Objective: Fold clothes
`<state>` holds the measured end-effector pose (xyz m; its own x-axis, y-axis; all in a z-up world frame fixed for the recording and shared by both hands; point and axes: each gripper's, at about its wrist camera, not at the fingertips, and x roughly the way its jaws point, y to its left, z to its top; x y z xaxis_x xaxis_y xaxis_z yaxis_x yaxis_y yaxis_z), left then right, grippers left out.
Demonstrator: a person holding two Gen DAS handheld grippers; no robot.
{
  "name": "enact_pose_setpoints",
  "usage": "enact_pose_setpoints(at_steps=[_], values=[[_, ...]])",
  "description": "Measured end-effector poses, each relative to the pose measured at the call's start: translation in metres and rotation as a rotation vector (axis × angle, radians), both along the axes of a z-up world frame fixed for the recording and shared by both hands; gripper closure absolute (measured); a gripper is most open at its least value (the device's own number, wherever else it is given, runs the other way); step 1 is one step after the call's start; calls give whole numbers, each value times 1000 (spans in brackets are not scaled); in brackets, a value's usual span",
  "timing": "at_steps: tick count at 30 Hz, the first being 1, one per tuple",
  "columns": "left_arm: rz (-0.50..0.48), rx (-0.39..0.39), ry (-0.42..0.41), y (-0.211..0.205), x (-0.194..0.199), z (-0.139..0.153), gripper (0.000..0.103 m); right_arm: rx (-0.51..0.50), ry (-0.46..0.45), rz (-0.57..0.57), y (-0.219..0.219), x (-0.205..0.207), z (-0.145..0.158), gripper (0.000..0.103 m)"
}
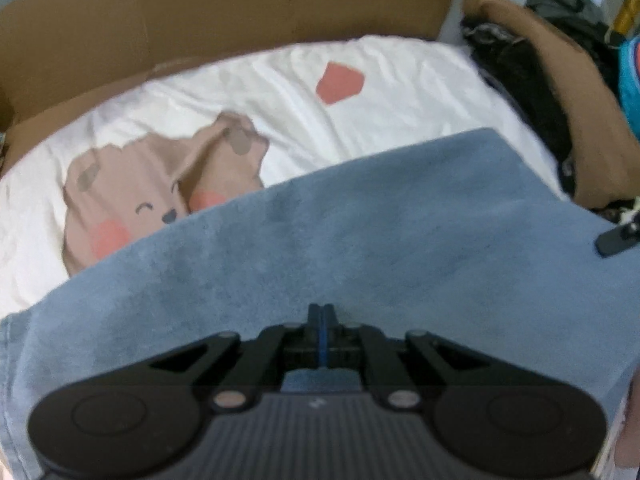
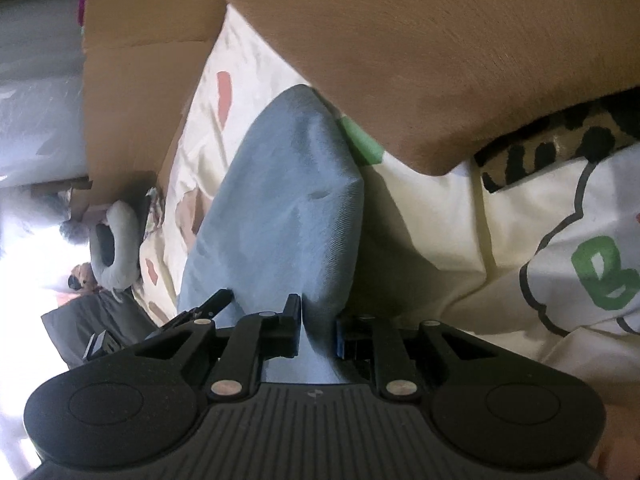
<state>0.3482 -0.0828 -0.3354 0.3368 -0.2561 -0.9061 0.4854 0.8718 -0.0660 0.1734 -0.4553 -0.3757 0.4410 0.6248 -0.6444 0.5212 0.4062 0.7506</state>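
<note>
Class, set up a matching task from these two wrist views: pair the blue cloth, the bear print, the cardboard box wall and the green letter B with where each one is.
Things:
1 blue cloth
2 bear print
3 cardboard box wall
4 green letter B

Places:
a behind the white sheet
b on white fabric, right wrist view
c between both grippers' jaws
d on the white sheet, partly under the blue cloth

Pairs: 1-c, 2-d, 3-a, 4-b

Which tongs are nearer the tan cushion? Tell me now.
Right. The right tongs sit just below the tan cushion, which looms over them; the left tongs lie across the blue towel from it.
</note>
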Motion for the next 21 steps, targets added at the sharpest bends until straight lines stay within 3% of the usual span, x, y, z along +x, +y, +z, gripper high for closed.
enact_pose_setpoints(at_steps=[6, 12, 21], values=[[39, -4, -54, -5, 14, 3, 102, -29, -5, -12, 3, 5, -6, 76], [80, 9, -74, -14, 35, 2, 100, -29, -24, -58, 3, 7, -15, 74], [110, -19, -44, -10, 39, 0, 101, -43, -43, -64, 3, 21, -23, 74]])
